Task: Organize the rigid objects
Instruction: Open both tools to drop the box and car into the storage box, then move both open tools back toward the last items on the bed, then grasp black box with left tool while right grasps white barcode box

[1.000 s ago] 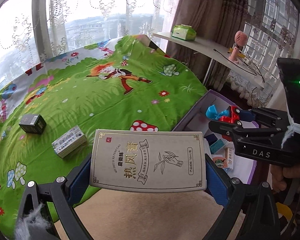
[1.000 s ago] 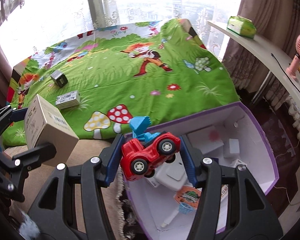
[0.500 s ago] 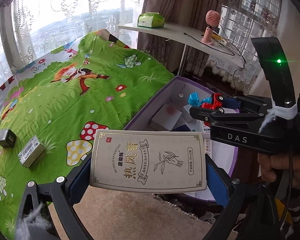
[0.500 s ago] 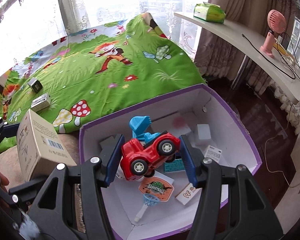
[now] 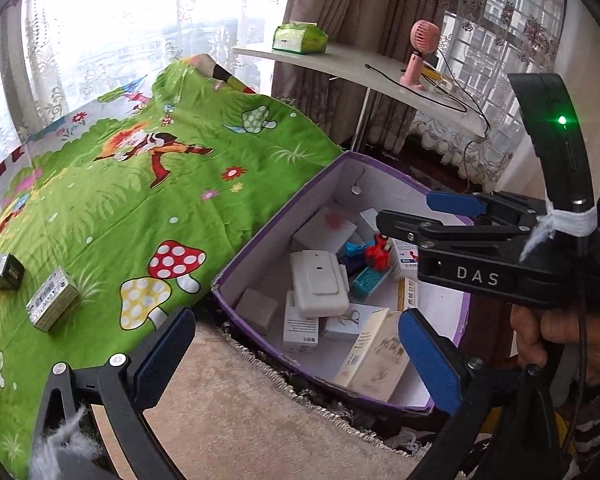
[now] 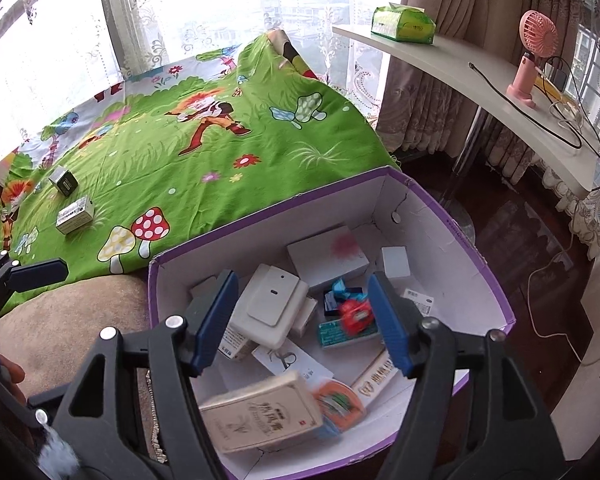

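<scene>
Below both grippers sits the purple-rimmed box [image 6: 452, 216], the biggest thing in play, already holding most of the haul. Beyond it, off to the left of the tools, stretches the green cartoon bedspread [image 5: 148, 208], where I count what is left: a silver-grey carton [image 5: 51, 299] and, just beside it and farther out, a small dark box [image 5: 4, 271], both well apart from either tool. Under the right gripper [image 6: 302, 320], whose blue-padded jaws stand spread with nothing between them, the box's contents lie in a loose heap: a beige ointment carton [image 6: 262, 412] tilted against the near wall, a white plastic device [image 6: 270, 306] lying over smaller packets, a white flat box with a pink smudge [image 6: 328, 254] toward the far corner, and a red toy truck [image 6: 354, 312] on its side near a teal packet [image 6: 338, 334]. The left gripper [image 5: 296, 356] hangs over the near left edge of the box, jaws likewise wide apart and empty. I would judge the sorting mostly done, with the carton and the truck both lying loose in the box. What remains looks like two trips back across the bedspread, one for each stray carton, unless something lies out of view.
</scene>
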A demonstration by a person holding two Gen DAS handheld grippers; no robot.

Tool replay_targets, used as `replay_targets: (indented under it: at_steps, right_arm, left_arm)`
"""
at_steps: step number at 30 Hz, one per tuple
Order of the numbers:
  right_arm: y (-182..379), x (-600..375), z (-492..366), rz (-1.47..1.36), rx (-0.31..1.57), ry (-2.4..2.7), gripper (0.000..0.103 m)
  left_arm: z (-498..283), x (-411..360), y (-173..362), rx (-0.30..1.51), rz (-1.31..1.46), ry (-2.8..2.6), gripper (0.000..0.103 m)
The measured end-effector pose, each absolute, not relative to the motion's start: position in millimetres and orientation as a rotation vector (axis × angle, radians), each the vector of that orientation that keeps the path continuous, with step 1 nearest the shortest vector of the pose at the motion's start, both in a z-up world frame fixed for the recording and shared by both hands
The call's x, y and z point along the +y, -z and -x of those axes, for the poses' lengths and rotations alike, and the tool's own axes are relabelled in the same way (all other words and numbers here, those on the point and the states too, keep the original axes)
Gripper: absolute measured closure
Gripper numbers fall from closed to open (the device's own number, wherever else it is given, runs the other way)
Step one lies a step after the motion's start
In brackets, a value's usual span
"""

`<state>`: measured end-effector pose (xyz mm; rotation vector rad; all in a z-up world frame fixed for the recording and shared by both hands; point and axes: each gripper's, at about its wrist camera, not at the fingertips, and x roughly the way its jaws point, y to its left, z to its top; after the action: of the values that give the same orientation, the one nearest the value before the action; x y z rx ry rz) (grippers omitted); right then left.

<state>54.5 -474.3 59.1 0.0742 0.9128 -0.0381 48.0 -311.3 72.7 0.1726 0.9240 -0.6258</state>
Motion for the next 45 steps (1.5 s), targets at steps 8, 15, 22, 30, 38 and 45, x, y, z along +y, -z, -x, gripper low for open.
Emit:
replay_targets:
  at_steps: [8,15,22,30,38,45]
  right_arm:
    - [-59.7,-461.9,-58.6,-0.059,0.918,0.02,0.03]
    - [-58.7,-440.4,-67.8,-0.044,0.928,-0.013,0.027]
    - [-58.1,-390.9,-87.6,-0.01,0.929,-0.111,0.02]
    - [-53.5,-313.2,-117.6,0.021,0.949,-0.256,0.019]
    - [-39.0,-240.3,-149.4,0.056,0.985,-0.344,0.014]
    - [-16.2,-197.8,-175.2,0.068,1.049,-0.354,0.012]
  left_arm:
    - [-61.3,-273.9,-72.5,0.922,-0.103,0.549,0.0]
    - [-75.9,-227.3,-69.2,0.932,-0.014,0.472,0.0]
    - [-95.0,-158.7,-67.5,0.927,0.068,0.331,0.0]
    - [-124.3,-90.5,-71.5,0.912,0.105,0.196,0.0]
    - [-169.1,-43.4,-68.3,0.895,0.114,0.125,0.0]
    - [-222.2,-24.8,-55.3,0.901,-0.009,0.189,0.0]
